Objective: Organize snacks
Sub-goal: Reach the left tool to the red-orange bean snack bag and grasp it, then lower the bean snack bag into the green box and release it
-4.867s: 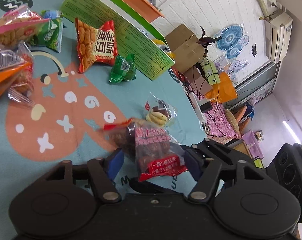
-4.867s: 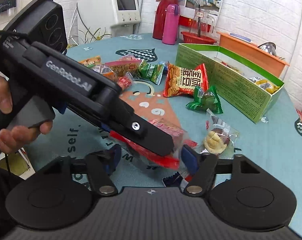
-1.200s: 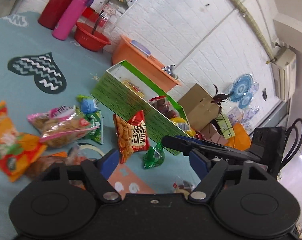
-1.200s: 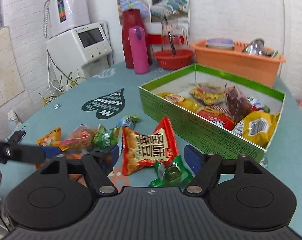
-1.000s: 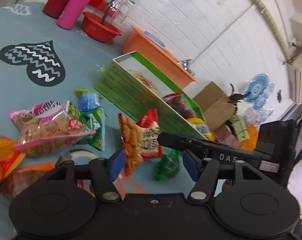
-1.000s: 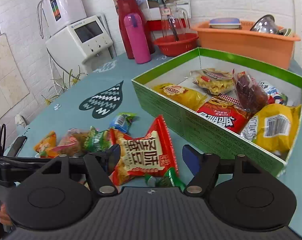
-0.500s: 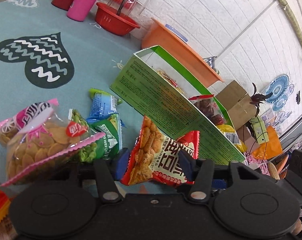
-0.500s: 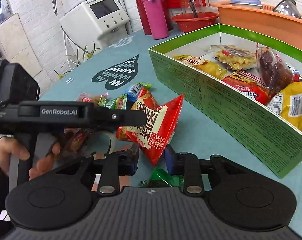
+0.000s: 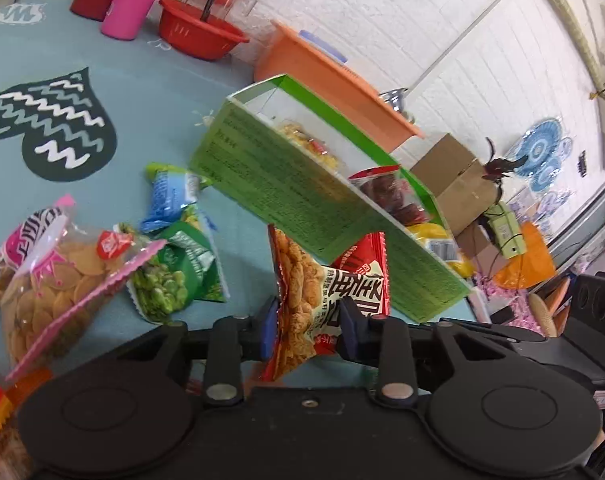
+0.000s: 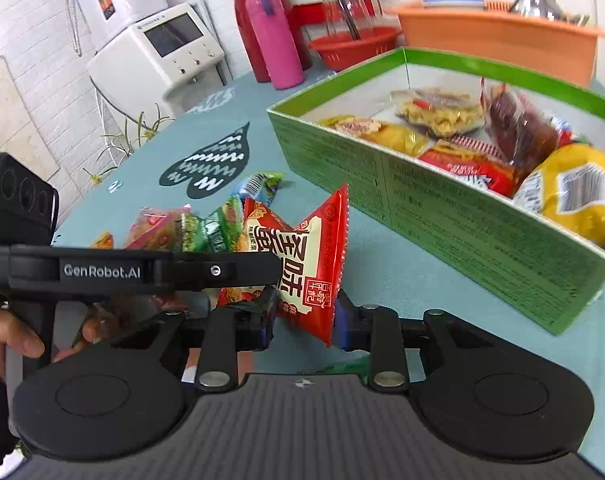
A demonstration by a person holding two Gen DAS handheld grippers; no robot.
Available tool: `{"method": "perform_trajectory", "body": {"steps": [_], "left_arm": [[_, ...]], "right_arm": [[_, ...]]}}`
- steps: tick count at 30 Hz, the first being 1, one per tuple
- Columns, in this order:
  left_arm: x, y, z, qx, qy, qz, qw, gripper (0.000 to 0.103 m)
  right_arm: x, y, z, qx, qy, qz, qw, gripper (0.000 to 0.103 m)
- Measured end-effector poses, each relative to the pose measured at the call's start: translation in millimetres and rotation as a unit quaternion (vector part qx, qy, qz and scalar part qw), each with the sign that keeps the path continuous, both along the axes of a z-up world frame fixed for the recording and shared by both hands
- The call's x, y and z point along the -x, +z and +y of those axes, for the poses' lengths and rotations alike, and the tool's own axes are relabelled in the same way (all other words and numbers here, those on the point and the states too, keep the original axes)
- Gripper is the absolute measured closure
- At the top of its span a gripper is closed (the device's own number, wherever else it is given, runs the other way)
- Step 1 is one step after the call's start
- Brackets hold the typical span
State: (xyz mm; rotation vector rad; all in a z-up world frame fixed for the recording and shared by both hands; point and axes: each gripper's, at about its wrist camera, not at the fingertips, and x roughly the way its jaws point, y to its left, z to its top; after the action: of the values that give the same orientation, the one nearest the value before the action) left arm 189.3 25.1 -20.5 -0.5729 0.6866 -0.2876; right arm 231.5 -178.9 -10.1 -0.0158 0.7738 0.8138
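Note:
A red snack packet (image 9: 326, 288) with pale lettering hangs upright just in front of the green box (image 9: 286, 196), held from two sides. My left gripper (image 9: 308, 328) is shut on its lower edge, both blue pads pressing the foil. In the right wrist view the same packet (image 10: 306, 264) sits between the pads of my right gripper (image 10: 304, 320), which is shut on its bottom corner. The left gripper (image 10: 274, 270) reaches in there from the left. The green box (image 10: 462, 216) holds several snack bags.
Loose on the teal cloth lie a green pea packet (image 9: 170, 276), a blue packet (image 9: 166, 200) and a pink biscuit bag (image 9: 50, 280). Behind the box stand an orange basin (image 10: 494, 40), a red basket (image 10: 354, 46) and a pink bottle (image 10: 274, 44). A hand (image 10: 6, 340) grips the left tool.
Both grippers have come in on the red packet and closed on it. The packet, flat on the cloth a second ago, now stands up between the pads.

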Motion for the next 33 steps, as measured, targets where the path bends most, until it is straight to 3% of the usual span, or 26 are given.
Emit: {"method": "perform_trajectory", "body": {"steps": [7,13,17,27,29,30,31,32,33], "left_arm": [[4.4,52.0,-8.6,-0.012,-0.015,-0.061,0.998,0.092],[-22.9,83.7,-16.4,-0.027,-0.03,-0.089,0.9952,0.092],[-52.9,82.4,-20.7,-0.013,-0.043,-0.081,0.9957,0.092],[-113.6,52.7,-41.7,-0.022,-0.077,-0.058,0.9951,0.089],[-118.8,43.6,-42.6,-0.026,-0.072,-0.048,0.9959,0.052],[-119.4,40.2,-42.2,-0.025,-0.068,-0.044,0.9964,0.012],[-118.1,37.8,-40.2,-0.021,-0.064,-0.046,0.9967,0.0],[-115.8,36.8,-39.1,-0.022,-0.059,-0.051,0.9967,0.0],[-113.4,37.2,-38.6,-0.027,-0.055,-0.054,0.9967,0.0]], "right_arm": [[14.0,40.9,-15.8,-0.031,-0.008,-0.06,0.998,0.053],[2.2,66.0,-25.0,-0.074,-0.042,-0.099,0.991,0.053],[-13.7,68.0,-28.9,-0.087,-0.071,-0.11,0.988,0.053],[-51.6,40.1,-51.6,-0.102,-0.136,-0.074,0.983,0.052],[-56.1,31.1,-52.2,-0.092,-0.139,-0.063,0.984,0.043],[-57.5,27.5,-51.6,-0.081,-0.141,-0.06,0.985,0.041],[-57.9,24.5,-51.1,-0.071,-0.143,-0.06,0.985,0.021],[-56.8,22.3,-51.4,-0.062,-0.145,-0.067,0.985,0.002],[-53.9,21.4,-52.4,-0.059,-0.148,-0.079,0.984,0.0]]}}
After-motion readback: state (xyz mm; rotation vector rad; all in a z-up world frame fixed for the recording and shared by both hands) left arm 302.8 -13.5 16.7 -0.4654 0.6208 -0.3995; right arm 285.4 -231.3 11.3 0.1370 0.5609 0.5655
